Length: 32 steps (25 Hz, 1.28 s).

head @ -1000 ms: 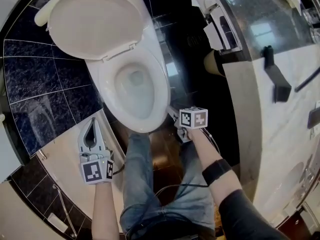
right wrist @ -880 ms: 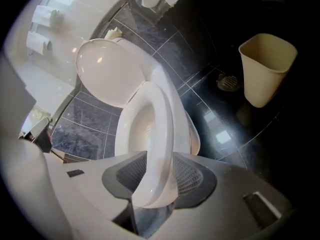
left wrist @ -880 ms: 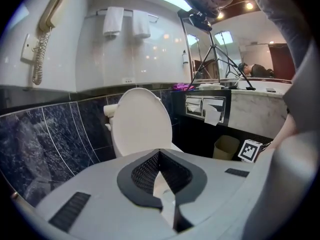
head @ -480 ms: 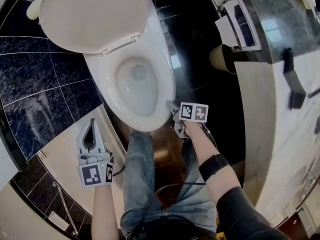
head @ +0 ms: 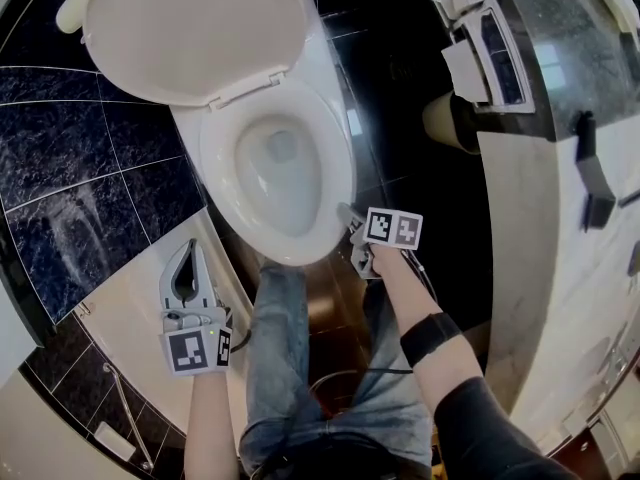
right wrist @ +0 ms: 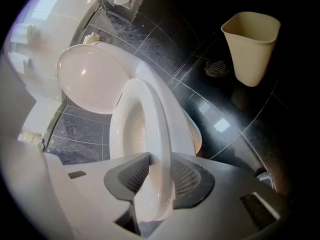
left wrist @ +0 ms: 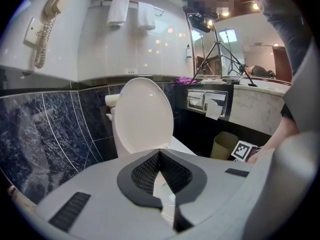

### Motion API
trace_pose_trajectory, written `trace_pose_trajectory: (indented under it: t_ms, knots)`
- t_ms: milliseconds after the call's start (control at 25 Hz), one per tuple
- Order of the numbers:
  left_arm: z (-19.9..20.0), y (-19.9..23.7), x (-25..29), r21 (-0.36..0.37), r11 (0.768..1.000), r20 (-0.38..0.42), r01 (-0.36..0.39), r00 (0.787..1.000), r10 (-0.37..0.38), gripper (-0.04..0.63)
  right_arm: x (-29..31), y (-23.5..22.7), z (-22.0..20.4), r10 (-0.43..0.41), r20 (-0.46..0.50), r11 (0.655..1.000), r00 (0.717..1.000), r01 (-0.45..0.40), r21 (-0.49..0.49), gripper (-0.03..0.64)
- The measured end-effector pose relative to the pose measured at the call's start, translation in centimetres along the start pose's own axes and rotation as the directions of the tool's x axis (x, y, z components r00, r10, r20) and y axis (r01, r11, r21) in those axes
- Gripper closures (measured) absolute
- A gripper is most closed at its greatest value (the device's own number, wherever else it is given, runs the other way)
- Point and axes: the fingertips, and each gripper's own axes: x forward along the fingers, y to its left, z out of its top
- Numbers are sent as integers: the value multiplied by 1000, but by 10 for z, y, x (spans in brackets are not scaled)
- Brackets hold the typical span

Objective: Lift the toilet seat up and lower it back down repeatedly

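Observation:
The white toilet has its lid raised and its seat lying flat on the bowl. My right gripper is at the seat's front right edge. In the right gripper view the seat runs between the jaws of this gripper. The jaws have just been closing and the pads now press on both sides of the seat. My left gripper hangs shut and holds nothing, to the left of the bowl over the pale ledge. Its view looks across at the upright lid, with the gripper tips touching.
A beige waste bin stands on the dark glossy floor to the right, beside a floor drain. A paper holder hangs on the marble counter's side. The person's legs in jeans stand just before the bowl. Dark tiled wall lies left.
My right gripper has come down onto the seat's front right edge and its jaws have closed on it. The left gripper has sunk a little and stays shut.

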Motion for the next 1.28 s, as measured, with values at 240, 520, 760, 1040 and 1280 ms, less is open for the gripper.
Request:
trace_pose_trajectory:
  t_ms: [240, 520, 760, 1040, 1280]
  knots:
    - [-9, -2, -3, -14, 1000, -13, -1, 1000, 1, 595, -1, -1, 0, 6, -5, 1000, 1000, -6, 8, 476]
    - [-13, -15, -9, -13, 1000, -24, 26, 999, -26, 595, -19, 16, 2, 41, -17, 999, 999, -41, 12, 485]
    - [-14, -28, -32, -52, 998, -68, 33, 997, -36, 595, -55, 52, 9, 74, -26, 997, 997, -74, 24, 492]
    - [-55, -40, -70, -66, 997, -204, 35, 978, -48, 595, -96, 106, 29, 105, -44, 994, 993, -104, 20, 492]
    - [-93, -56, -78, -181, 983, -334, 36, 938, -96, 595, -120, 150, 55, 148, -30, 989, 989, -148, 21, 491]
